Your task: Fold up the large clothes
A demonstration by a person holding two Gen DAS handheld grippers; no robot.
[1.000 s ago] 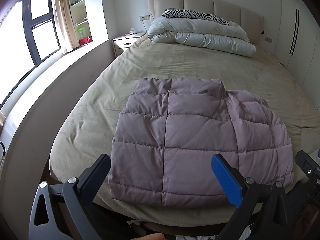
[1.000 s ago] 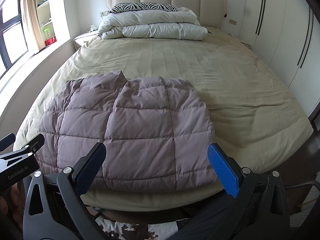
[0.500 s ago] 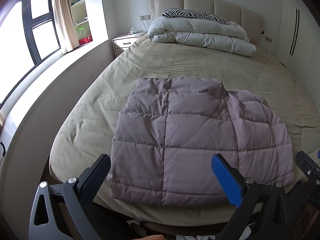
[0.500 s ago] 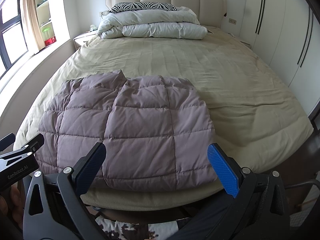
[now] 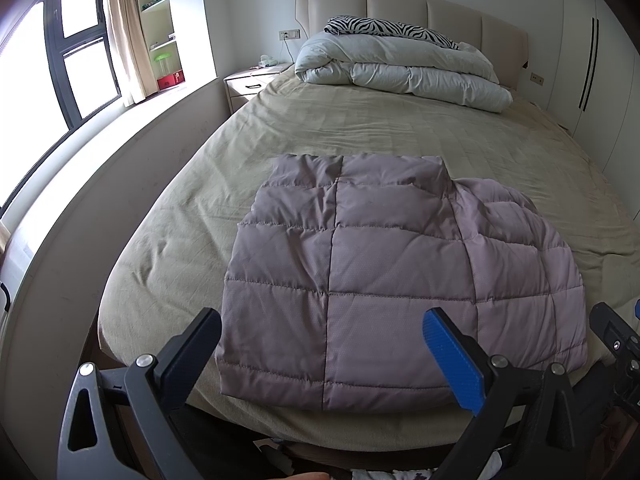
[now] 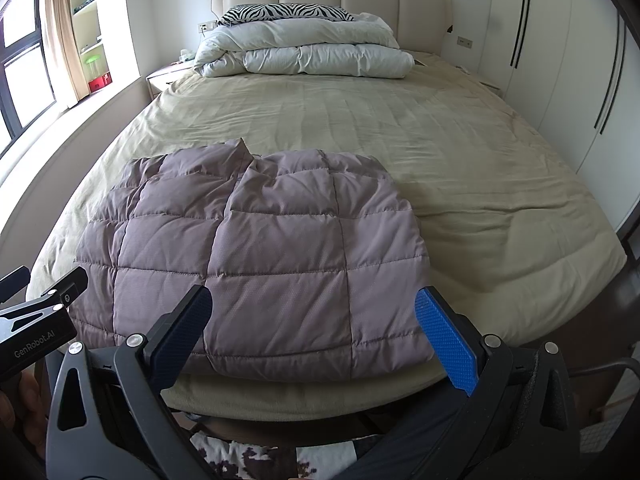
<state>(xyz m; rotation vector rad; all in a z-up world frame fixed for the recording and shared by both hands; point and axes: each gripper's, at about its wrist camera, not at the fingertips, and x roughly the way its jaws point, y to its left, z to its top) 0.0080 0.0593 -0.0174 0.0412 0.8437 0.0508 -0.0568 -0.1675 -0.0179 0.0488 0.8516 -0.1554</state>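
A mauve quilted puffer jacket (image 5: 400,280) lies folded into a thick, roughly square bundle at the foot of the wide bed with the beige sheet (image 5: 360,128), its near hem right at the mattress edge. Both tools hang just short of that edge and clear of the cloth. The left gripper (image 5: 320,356) has its black and blue fingers spread wide with nothing between them, and the right gripper (image 6: 312,336) is spread and empty too. From where they are held, the bundle lies straight ahead and a little below, running slightly longer across the bed than up it. The left tool faces the flatter left half; the right tool faces the right half, where a rounded, puffier flap overlaps near the collar end (image 6: 244,152). Neither looks clearly nearer. To my eye the folding is close to done, so any further fold would probably start at the near hem. A rolled white duvet (image 6: 304,56) sits well apart by the headboard.
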